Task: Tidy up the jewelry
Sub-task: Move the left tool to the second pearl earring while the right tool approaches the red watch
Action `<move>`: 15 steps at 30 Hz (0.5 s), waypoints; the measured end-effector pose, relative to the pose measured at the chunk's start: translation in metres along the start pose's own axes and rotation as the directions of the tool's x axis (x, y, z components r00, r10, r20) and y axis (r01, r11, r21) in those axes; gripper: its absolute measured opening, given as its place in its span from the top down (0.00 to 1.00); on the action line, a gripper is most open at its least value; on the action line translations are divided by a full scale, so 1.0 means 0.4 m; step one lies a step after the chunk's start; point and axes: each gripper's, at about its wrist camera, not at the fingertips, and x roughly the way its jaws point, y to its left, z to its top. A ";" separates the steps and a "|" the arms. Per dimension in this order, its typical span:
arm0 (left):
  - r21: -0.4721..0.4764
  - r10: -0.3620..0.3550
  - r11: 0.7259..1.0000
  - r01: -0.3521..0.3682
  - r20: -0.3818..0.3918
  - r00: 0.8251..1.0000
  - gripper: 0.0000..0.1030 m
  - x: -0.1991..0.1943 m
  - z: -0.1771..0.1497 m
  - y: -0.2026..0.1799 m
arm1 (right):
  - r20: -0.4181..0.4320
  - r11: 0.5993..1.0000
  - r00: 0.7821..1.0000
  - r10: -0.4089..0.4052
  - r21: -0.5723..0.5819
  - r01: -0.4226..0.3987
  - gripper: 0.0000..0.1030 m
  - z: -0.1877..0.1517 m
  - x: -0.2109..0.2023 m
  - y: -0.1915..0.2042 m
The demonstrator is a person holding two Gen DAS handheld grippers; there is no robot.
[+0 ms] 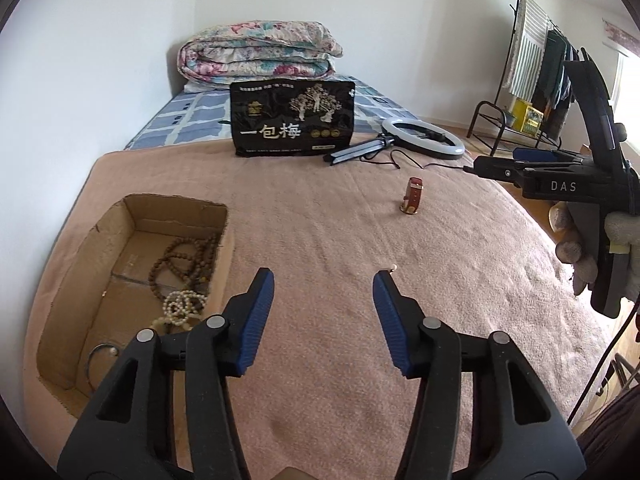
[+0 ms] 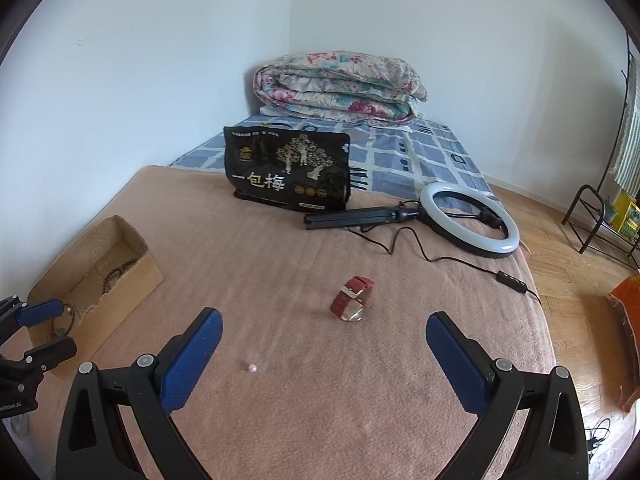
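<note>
A cardboard box [image 1: 176, 210] sits on the pink blanket at the left and also shows in the right wrist view [image 2: 132, 276]. It holds brown bead strings [image 1: 188, 260], a white bead bracelet [image 1: 182, 306] and a metal ring [image 1: 100, 354]. A red-strap watch [image 1: 413, 196] stands on the blanket, also in the right wrist view [image 2: 352, 298]. A small pearl [image 2: 253, 368] lies loose, just past my left gripper's right fingertip [image 1: 394, 268]. My left gripper [image 1: 324, 284] is open and empty beside the box. My right gripper [image 2: 324, 328] is open and empty, short of the watch.
A black snack bag [image 1: 294, 118] stands at the back. A ring light [image 2: 470, 220] with folded tripod and cable lies to its right. A folded floral quilt [image 1: 260, 56] is on the bed. A clothes rack [image 1: 532, 64] stands right, beyond the blanket edge.
</note>
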 end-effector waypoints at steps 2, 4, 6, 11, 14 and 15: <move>0.007 -0.030 1.000 0.030 -0.015 0.999 0.54 0.031 0.003 -0.020 | 0.000 1.000 1.000 -0.005 0.003 0.005 0.00 -0.009 0.016 -0.030; 0.016 -0.060 0.998 0.060 -0.040 0.997 0.57 0.068 0.007 -0.043 | -0.005 1.000 1.000 -0.009 0.010 0.009 0.00 -0.018 0.035 -0.056; 0.022 -0.081 0.996 0.083 -0.060 0.995 0.58 0.101 0.007 -0.064 | -0.016 1.000 1.000 -0.002 0.020 0.003 0.02 -0.025 0.058 -0.078; 0.037 -0.125 0.991 0.129 -0.107 0.986 0.65 0.181 0.006 -0.105 | -0.054 0.998 0.998 0.023 0.054 -0.020 0.05 -0.041 0.126 -0.117; 0.037 -0.149 0.987 0.155 -0.126 0.981 0.68 0.227 0.007 -0.124 | -0.075 0.998 0.997 0.032 0.052 -0.028 0.07 -0.048 0.171 -0.121; 0.040 -0.154 0.986 0.160 -0.130 0.979 0.69 0.241 0.007 -0.130 | -0.081 0.998 0.996 0.037 0.052 -0.033 0.08 -0.049 0.185 -0.121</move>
